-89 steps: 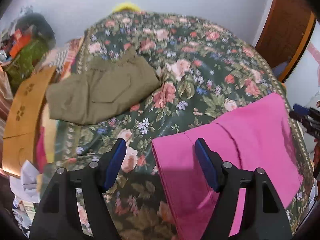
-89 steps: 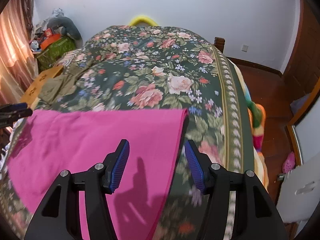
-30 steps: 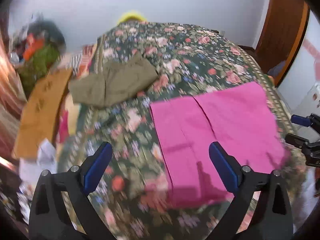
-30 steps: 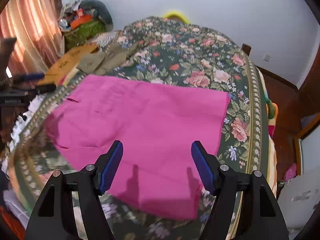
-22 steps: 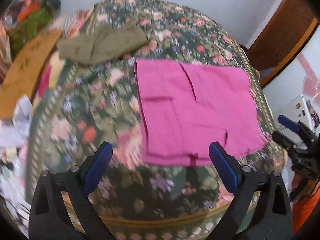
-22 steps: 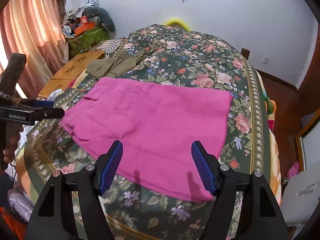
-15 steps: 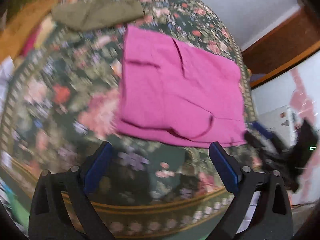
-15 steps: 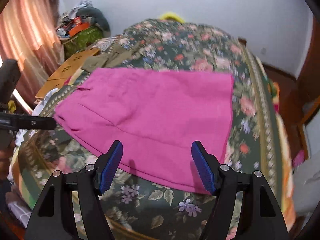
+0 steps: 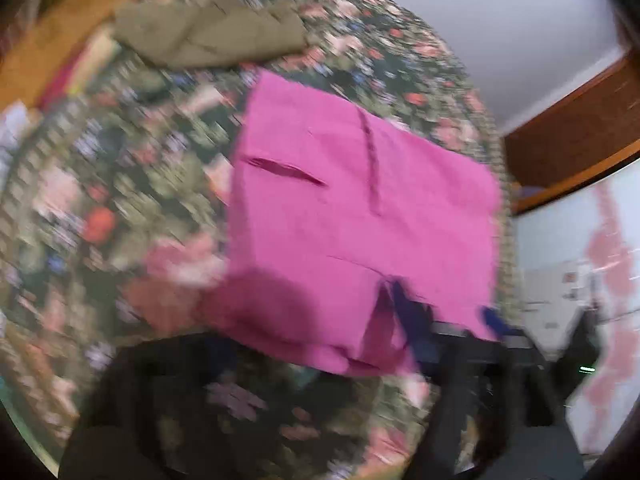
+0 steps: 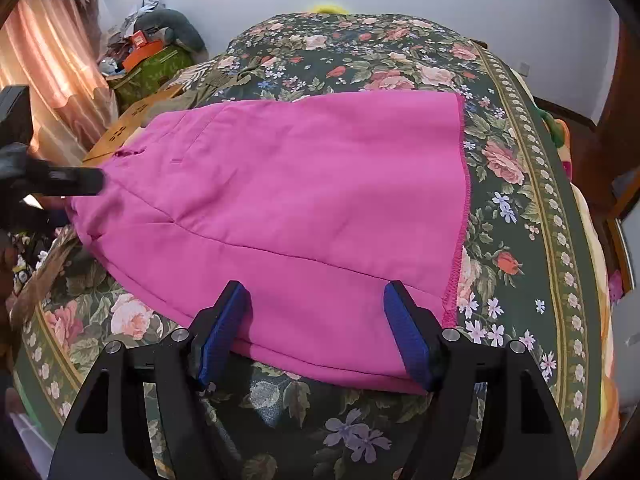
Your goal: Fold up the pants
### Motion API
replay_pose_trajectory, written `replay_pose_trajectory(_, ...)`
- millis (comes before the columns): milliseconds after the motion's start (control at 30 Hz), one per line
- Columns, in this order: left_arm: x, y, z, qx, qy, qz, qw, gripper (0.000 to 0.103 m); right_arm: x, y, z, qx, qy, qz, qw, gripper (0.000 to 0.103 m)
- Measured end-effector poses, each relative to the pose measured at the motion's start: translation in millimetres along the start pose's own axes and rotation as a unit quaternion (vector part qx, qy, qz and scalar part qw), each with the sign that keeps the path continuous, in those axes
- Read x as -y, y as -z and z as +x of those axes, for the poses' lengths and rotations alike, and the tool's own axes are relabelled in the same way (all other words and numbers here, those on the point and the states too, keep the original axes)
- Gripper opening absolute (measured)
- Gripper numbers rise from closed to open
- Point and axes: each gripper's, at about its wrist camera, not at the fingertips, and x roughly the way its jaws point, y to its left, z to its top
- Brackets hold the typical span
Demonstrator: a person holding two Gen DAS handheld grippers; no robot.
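Pink pants (image 10: 304, 208) lie spread flat across a floral bedspread (image 10: 520, 184). My right gripper (image 10: 316, 336) is open, its blue pads (image 10: 224, 328) straddling the near edge of the pants by the hem. The left wrist view is heavily blurred; the pants (image 9: 352, 216) fill its middle with a pocket slit showing. My left gripper's own fingers are a dark smear at the bottom of that view. It shows from the side (image 10: 64, 180) at the waist end of the pants; its jaw state is unclear.
A folded olive garment (image 9: 208, 36) lies at the far side of the bed. A wooden board (image 10: 132, 128), a green box with clutter (image 10: 152, 68) and a pink curtain (image 10: 52, 64) stand on the left. A wooden door frame (image 9: 572, 132) is on the right.
Both grippers dropped low toward the near edge of the pants. The right pads now straddle the hem edge. The left view swung fast and blurred.
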Motion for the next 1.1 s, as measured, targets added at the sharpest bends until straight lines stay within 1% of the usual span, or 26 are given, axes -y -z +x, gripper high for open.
replay_pose_trajectory(100, 0, -1, 2, 0.003, 0.003, 0.01, 0.9999, 0.025, 2, 1, -1, 0.002, -0.007, 0.003, 1.0, 0.069)
replay_pose_trajectory(200, 7, 0, -5, 0.02, -0.012, 0.039, 0.9989, 0.023, 2, 0, -2, 0.0, -0.008, 0.006, 1.0, 0.069)
replay_pose_trajectory(267, 15, 0, -13, 0.044, -0.035, 0.067, 0.9962, 0.023, 3, 0, -3, -0.001, -0.011, 0.01, 1.0, 0.068)
replay_pose_trajectory(300, 22, 0, -18, 0.065, -0.058, 0.092, 0.992, 0.023, 4, 1, -5, 0.0, -0.014, 0.014, 1.0, 0.068)
replay_pose_trajectory(333, 31, 1, -24, 0.088, -0.084, 0.12, 0.9853, 0.023, 4, 2, -6, 0.001, -0.016, 0.015, 1.0, 0.068)
replay_pose_trajectory(367, 43, 4, -32, 0.12, -0.117, 0.155, 0.9737, 0.022, 4, 4, -7, 0.001, -0.016, 0.018, 1.0, 0.068)
replay_pose_trajectory(400, 51, 7, -37, 0.14, -0.136, 0.179, 0.9643, 0.022, 4, 6, -8, 0.002, -0.015, 0.019, 1.0, 0.068)
replay_pose_trajectory(433, 58, 7, -39, 0.15, -0.143, 0.197, 0.9583, 0.022, 5, 7, -8, 0.001, -0.014, 0.021, 1.0, 0.068)
replay_pose_trajectory(467, 69, 9, -43, 0.162, -0.148, 0.221, 0.9503, 0.022, 5, 9, -8, 0.004, -0.014, 0.023, 1.0, 0.068)
replay_pose_trajectory(500, 75, 10, -45, 0.169, -0.152, 0.235, 0.9451, 0.022, 7, 11, -9, 0.006, -0.01, 0.026, 1.0, 0.068)
replay_pose_trajectory(533, 84, 12, -47, 0.179, -0.159, 0.255, 0.9369, 0.022, 8, 12, -9, 0.005, -0.009, 0.03, 1.0, 0.068)
replay_pose_trajectory(567, 96, 15, -49, 0.192, -0.166, 0.279, 0.9261, 0.022, 10, 13, -9, 0.004, -0.01, 0.035, 0.999, 0.068)
replay_pose_trajectory(633, 113, 18, -51, 0.205, -0.164, 0.311, 0.9136, 0.021, 14, 14, -12, 0.004, -0.012, 0.046, 0.999, 0.068)
replay_pose_trajectory(667, 126, 21, -51, 0.21, -0.158, 0.33, 0.9069, 0.021, 15, 15, -14, 0.004, -0.012, 0.051, 0.999, 0.068)
replay_pose_trajectory(733, 143, 24, -50, 0.211, -0.145, 0.356, 0.8989, 0.02, 18, 18, -17, 0.006, -0.015, 0.057, 0.998, 0.068)
replay_pose_trajectory(767, 154, 25, -48, 0.206, -0.128, 0.368, 0.8977, 0.019, 21, 21, -18, 0.006, -0.016, 0.061, 0.998, 0.068)
replay_pose_trajectory(833, 169, 26, -44, 0.189, -0.105, 0.378, 0.8999, 0.017, 26, 24, -18, 0.009, -0.014, 0.07, 0.997, 0.068)
replay_pose_trajectory(967, 192, 24, -25, 0.138, -0.058, 0.382, 0.9121, 0.014, 35, 29, -25, 0.019, -0.018, 0.093, 0.995, 0.068)
replay_pose_trajectory(1000, 196, 22, -19, 0.122, -0.045, 0.379, 0.9161, 0.014, 38, 29, -29, 0.022, -0.016, 0.096, 0.995, 0.068)
replay_pose_trajectory(1100, 206, 23, -6, 0.087, -0.016, 0.371, 0.9245, 0.014, 45, 32, -42, 0.036, -0.003, 0.101, 0.994, 0.068)
